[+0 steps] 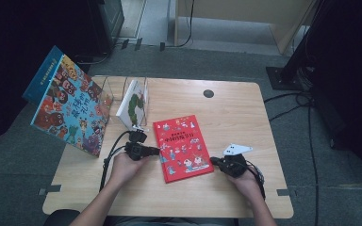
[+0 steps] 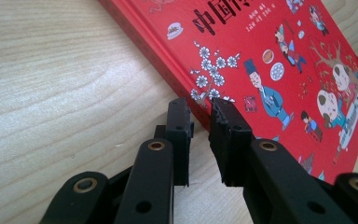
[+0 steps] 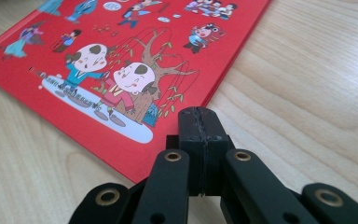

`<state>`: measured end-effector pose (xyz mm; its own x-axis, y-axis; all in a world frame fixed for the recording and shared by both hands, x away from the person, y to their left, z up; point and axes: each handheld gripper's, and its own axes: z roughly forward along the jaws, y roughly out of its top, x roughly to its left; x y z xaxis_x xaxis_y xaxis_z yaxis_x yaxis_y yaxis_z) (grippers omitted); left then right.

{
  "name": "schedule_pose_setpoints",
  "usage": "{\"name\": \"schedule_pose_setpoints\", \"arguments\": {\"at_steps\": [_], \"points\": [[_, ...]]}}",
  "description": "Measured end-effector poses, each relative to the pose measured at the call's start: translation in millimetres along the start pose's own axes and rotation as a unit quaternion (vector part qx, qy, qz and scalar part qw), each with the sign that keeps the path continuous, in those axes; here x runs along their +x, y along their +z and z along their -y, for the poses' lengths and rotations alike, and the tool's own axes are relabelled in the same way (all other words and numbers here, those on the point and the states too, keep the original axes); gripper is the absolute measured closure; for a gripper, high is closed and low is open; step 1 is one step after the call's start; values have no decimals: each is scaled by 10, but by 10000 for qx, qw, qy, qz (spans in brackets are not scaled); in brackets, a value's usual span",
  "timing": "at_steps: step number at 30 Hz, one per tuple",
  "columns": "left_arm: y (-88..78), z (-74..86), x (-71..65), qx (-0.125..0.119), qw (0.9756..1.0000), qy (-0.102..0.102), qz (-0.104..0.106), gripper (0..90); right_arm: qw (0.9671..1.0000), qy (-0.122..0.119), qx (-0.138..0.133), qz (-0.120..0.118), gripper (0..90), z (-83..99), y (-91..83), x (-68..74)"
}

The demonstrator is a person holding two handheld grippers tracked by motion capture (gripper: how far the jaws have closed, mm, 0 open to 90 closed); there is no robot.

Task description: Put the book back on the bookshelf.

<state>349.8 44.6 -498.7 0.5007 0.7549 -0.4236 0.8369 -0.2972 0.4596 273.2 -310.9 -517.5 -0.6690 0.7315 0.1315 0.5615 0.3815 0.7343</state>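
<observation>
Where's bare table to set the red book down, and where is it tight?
Free: the far right quarter, between the red book, the dark round grommet and the table edge; also the near strip between the forearms. Crowded: far left, where the clear rack, white book and colourful book stand.

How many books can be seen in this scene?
3. The red book lies flat on the table. The white book stands in the clear rack. The big colourful book leans at the table's left edge. More could be hidden behind it.
</observation>
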Motion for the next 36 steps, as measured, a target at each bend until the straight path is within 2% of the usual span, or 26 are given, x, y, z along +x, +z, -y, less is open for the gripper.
{"name": "schedule_pose_setpoints", "arguments": {"at_steps": [7,11,13,17,20,25,28,30,36], "points": [[8,-25,38,-52,9999,-105,62,803,9999,-105,29,-119,900,31,-20,74],[6,-29,24,-61,10000,-53,33,834,9998,-117,39,-182,900,39,-24,97],[9,-28,19,9,10000,-19,39,871,9996,-118,62,-236,900,46,-28,119],[18,-6,2,97,9999,15,-22,884,9989,-244,135,-375,900,55,-44,170],[15,0,-4,92,10000,20,-31,883,9989,-214,71,-421,882,48,-50,152],[17,11,-44,66,9999,18,-132,900,9993,-133,-65,-335,861,12,-39,115],[16,32,-27,62,10000,-36,-69,900,9995,-50,-116,-286,850,1,-28,75],[13,45,-51,59,9999,26,-123,900,9997,6,-124,-215,846,-14,-17,57],[13,71,-67,23,9999,80,-122,900,9998,-52,-86,-150,844,-56,24,68]]}}
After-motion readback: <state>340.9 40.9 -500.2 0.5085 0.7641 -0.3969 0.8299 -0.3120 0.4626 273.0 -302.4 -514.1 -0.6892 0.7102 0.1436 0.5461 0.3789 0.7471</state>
